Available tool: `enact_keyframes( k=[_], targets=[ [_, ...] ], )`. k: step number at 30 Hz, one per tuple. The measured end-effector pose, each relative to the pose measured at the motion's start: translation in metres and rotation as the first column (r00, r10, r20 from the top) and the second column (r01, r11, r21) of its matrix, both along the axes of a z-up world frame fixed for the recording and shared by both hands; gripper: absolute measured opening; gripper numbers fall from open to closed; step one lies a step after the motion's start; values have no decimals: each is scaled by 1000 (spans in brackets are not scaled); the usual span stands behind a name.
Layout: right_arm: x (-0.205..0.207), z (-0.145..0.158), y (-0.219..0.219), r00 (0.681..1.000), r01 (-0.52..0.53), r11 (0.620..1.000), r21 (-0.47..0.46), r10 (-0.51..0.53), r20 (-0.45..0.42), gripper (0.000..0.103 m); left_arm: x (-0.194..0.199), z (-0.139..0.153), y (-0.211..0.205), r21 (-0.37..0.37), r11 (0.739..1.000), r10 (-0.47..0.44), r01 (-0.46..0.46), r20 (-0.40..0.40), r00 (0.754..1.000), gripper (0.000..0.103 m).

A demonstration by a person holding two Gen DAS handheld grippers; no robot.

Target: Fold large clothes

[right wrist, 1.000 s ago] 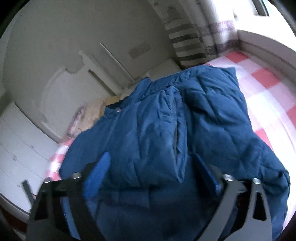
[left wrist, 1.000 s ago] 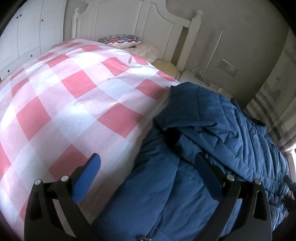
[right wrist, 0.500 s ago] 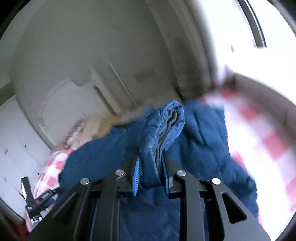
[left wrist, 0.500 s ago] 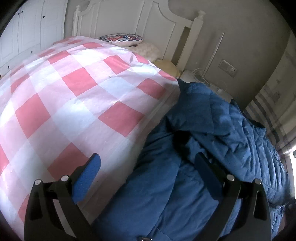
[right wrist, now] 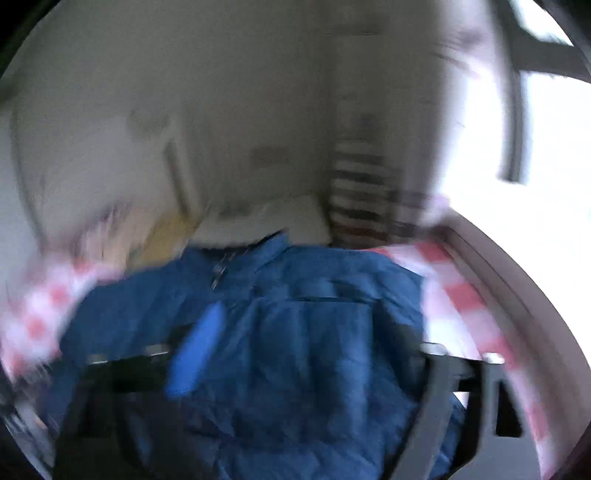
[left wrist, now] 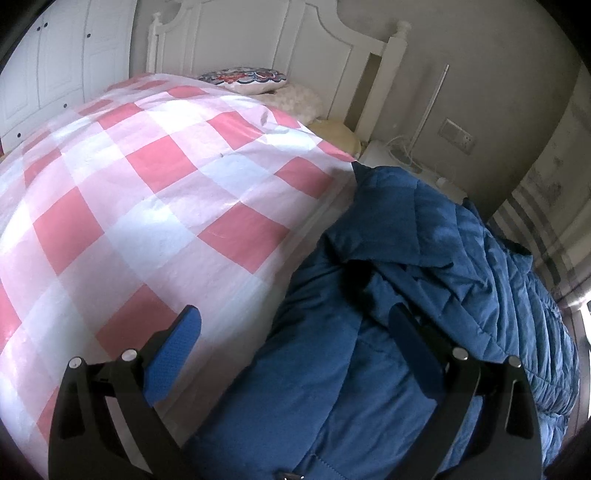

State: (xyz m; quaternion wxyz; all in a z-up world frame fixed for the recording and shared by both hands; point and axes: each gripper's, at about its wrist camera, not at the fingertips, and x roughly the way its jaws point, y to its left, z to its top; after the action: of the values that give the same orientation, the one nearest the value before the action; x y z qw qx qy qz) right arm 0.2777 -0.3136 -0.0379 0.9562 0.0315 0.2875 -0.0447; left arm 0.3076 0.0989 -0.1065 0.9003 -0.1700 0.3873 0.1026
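Blue quilted jacket [left wrist: 424, 295] spread over a bed [left wrist: 155, 192] covered in a pink-and-white checked sheet, reaching from the near edge toward the headboard [left wrist: 280, 33]. In the left wrist view, left gripper [left wrist: 295, 328] poised low over the jacket's edge, jaws wide apart: one blue pad [left wrist: 173, 354] above the bare sheet, the other above the jacket cloth, nothing clamped. Patterned cushion [left wrist: 245, 77] and a pale pillow [left wrist: 295, 101] up by the headboard; white wardrobe [left wrist: 62, 62] at far left; wall socket [left wrist: 458, 134] and striped curtain [left wrist: 535, 229] to the right. Right wrist view heavily blurred. Right gripper [right wrist: 306, 350] above the jacket [right wrist: 314, 332], jaws just opened wide, jacket cloth beneath and between them but not pinched. Bright window [right wrist: 517, 110] at upper right. No brand, label or readable writing anywhere.
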Motion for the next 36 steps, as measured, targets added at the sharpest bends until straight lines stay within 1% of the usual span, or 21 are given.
enact_keyframes(
  k=[1,2,3,4,6,8,9,11,12,13,14,15,16,18,21,22,23,24,25,32,36],
  targets=[
    [12,-9,10,999,-6,999,-42,4,-38,83,-1,0,0,-3,1000,4,-4,4,1000,101],
    [25,-26,16,994,-5,997,-82,-4,-113,83,-3,2,2,-6,1000,9,-9,13,1000,101],
    [38,-46,19,979,-15,995,-96,-4,-202,83,-5,4,3,-6,1000,17,-17,22,1000,101],
    [43,-59,21,970,-20,995,-100,-5,-243,86,-8,9,4,-2,999,35,-35,36,999,99],
    [45,-68,21,973,-20,994,-105,-5,-231,87,-21,35,3,-23,999,43,-41,93,995,99],
    [48,-70,24,970,-29,993,-114,0,-244,90,-30,72,-7,-52,999,-4,13,185,983,100],
    [47,-70,25,969,-32,992,-119,1,-248,90,-33,102,-21,-10,999,-47,51,246,968,101],
    [47,-71,25,968,-36,992,-120,5,-252,91,-24,140,-49,93,987,-157,134,317,935,101],
    [48,-72,24,967,-36,992,-120,5,-254,91,-8,155,-68,155,969,-232,190,324,917,101],
    [49,-72,24,967,-36,992,-120,4,-254,92,10,159,-82,199,955,-273,220,302,913,101],
    [50,-71,24,967,-35,992,-120,4,-253,92,33,156,-94,230,943,-298,241,258,919,101],
    [50,-71,23,968,-35,992,-119,4,-252,92,68,143,-106,235,931,-320,278,165,933,101],
    [51,-72,24,967,-35,992,-118,4,-253,92,97,125,-113,209,925,-338,317,74,938,101],
    [52,-72,24,967,-32,993,-115,2,-256,93,137,88,-119,157,919,-357,361,-54,933,100],
    [52,-71,26,966,-31,994,-104,3,-259,93,166,32,-122,230,896,-342,381,-189,920,101],
    [52,-71,25,966,-31,994,-101,4,-259,93,169,16,-120,236,888,-350,394,-208,913,101],
    [52,-71,24,966,-32,995,-94,6,-259,94,167,5,-118,235,882,-371,408,-189,909,101],
    [52,-71,23,966,-34,996,-85,11,-258,94,157,2,-114,257,877,-387,407,-124,913,101],
    [52,-71,22,966,-41,997,-72,21,-256,94,153,1,-113,264,877,-388,402,-106,916,101],
    [51,-70,22,967,-41,996,-76,21,-252,95,150,-6,-123,336,852,-374,401,-144,916,101],
    [50,-68,23,967,-41,995,-86,17,-256,95,156,-7,-127,340,851,-372,400,-146,917,101]
  ],
)
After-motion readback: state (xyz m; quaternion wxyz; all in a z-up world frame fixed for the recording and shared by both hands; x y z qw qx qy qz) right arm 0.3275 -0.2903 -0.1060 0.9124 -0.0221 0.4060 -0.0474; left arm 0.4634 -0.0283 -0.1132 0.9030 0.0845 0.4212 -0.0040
